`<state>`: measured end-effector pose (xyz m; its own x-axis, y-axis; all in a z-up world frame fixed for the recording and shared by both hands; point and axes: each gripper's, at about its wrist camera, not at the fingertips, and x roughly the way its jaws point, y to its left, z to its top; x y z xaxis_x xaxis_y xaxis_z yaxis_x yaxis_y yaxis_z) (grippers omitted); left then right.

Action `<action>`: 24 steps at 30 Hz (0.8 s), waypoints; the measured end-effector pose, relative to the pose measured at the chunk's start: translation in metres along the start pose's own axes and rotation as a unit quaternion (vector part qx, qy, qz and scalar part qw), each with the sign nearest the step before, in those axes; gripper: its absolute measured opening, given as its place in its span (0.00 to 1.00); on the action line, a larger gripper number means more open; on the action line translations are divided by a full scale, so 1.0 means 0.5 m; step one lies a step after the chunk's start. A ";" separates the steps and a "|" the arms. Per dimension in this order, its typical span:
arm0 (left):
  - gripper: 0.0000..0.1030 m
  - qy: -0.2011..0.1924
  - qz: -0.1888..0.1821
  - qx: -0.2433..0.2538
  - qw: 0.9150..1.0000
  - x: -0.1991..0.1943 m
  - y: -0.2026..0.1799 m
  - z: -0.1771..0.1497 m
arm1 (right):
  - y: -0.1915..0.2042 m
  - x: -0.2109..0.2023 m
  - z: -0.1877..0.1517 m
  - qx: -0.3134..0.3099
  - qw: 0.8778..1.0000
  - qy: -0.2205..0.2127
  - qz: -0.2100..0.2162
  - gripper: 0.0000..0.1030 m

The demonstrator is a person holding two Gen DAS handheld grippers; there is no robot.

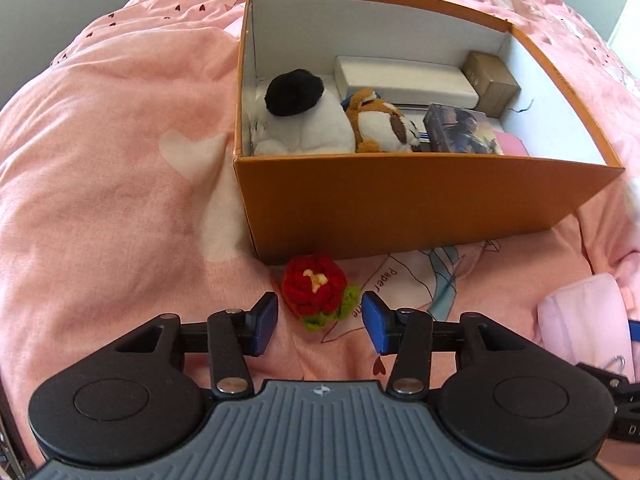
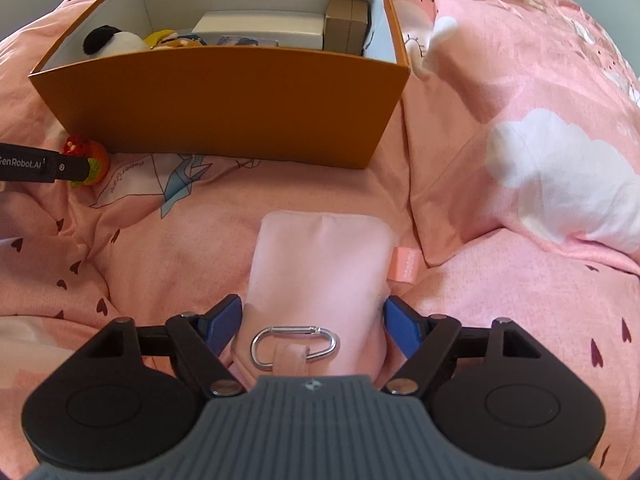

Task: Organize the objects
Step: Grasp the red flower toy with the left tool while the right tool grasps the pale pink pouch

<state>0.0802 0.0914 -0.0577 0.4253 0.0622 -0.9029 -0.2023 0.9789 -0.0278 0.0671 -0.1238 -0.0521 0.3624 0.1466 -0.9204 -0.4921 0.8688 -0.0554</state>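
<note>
A crocheted red flower (image 1: 314, 294) with green leaves lies on the pink bedding, just in front of the orange box (image 1: 400, 196). My left gripper (image 1: 320, 320) is open, and the flower sits between its blue fingertips (image 1: 266, 320) without touching them. In the right wrist view a pale pink pouch (image 2: 320, 264) with a silver carabiner (image 2: 294, 346) lies between the jaws of my right gripper (image 2: 312, 322). That gripper is open, its pads close beside the pouch's sides. The flower (image 2: 100, 156) also shows at the far left, partly hidden by a left finger (image 2: 60, 168).
The orange box (image 2: 224, 100) holds a black-and-white plush (image 1: 300, 116), an orange-and-white plush (image 1: 380, 124), a long white box (image 1: 404, 80), a brown carton (image 1: 490, 78) and a picture box (image 1: 460, 128). The bedding rises in folds at the right, with a white cloud print (image 2: 560, 176).
</note>
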 end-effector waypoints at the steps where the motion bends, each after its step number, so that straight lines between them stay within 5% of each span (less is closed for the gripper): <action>1: 0.54 0.002 0.001 -0.002 1.000 0.005 -0.001 0.003 | 0.000 0.005 0.000 0.000 1.000 0.004 0.001 0.78; 15: 0.49 0.022 0.013 -0.020 0.999 0.064 -0.002 0.026 | -0.027 0.071 0.021 0.029 0.998 0.046 0.033 0.80; 24: 0.45 0.016 0.007 -0.017 1.000 0.059 0.004 0.021 | -0.015 0.049 0.027 0.028 0.998 0.041 0.037 0.60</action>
<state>0.1014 0.0972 -0.0800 0.3944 0.0687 -0.9164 -0.2382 0.9708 -0.0297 0.0905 -0.1203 -0.0688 0.2604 0.1744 -0.9496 -0.4685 0.8828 0.0337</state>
